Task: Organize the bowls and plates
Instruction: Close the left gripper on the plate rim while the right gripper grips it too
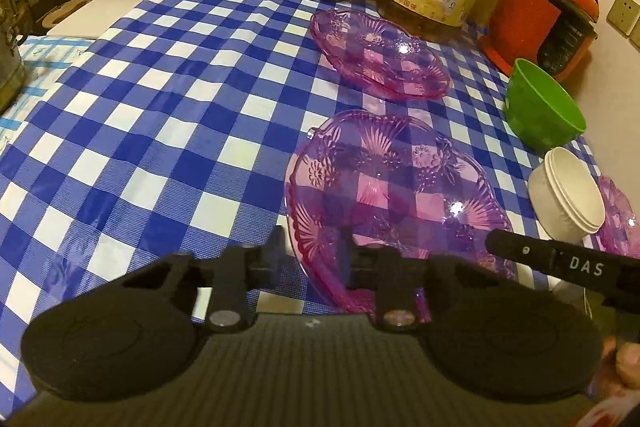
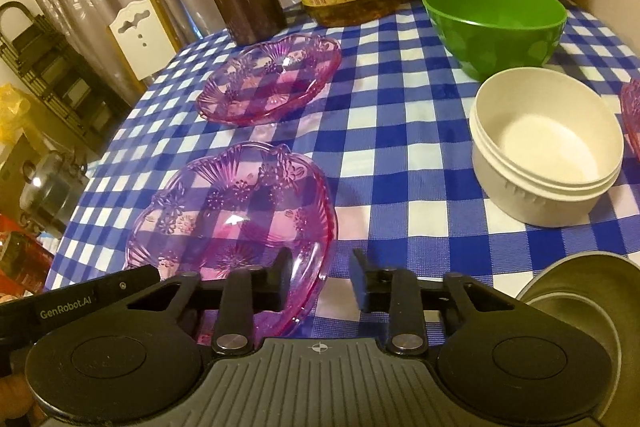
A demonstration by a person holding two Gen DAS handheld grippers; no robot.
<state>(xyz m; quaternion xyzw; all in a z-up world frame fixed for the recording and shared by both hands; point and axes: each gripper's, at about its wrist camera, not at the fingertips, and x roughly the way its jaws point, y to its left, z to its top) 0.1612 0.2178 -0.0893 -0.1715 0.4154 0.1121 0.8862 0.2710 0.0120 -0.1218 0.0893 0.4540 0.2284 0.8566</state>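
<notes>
I had both grippers on the near translucent pink pressed-pattern plastic plate [image 1: 400, 195] on the blue-and-white checked tablecloth [image 1: 160, 131]: left gripper [image 1: 314, 259] pinched its left rim, right gripper [image 2: 320, 277] its right rim.

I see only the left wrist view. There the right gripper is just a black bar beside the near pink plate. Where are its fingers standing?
Observer: The right gripper straddles the rim of the near pink plate: one finger inside the dish, the other outside, over the checked cloth. I cannot tell whether the pads press on it.
Operator: Is anything close to that gripper that I cannot see?
Observer: Yes, a metal bowl stands just to the right of it, in the lower corner of the picture.
Operator: And the white bowl, is something in it?
Observer: No, the white bowl is empty; its bottom shows bare.
</notes>
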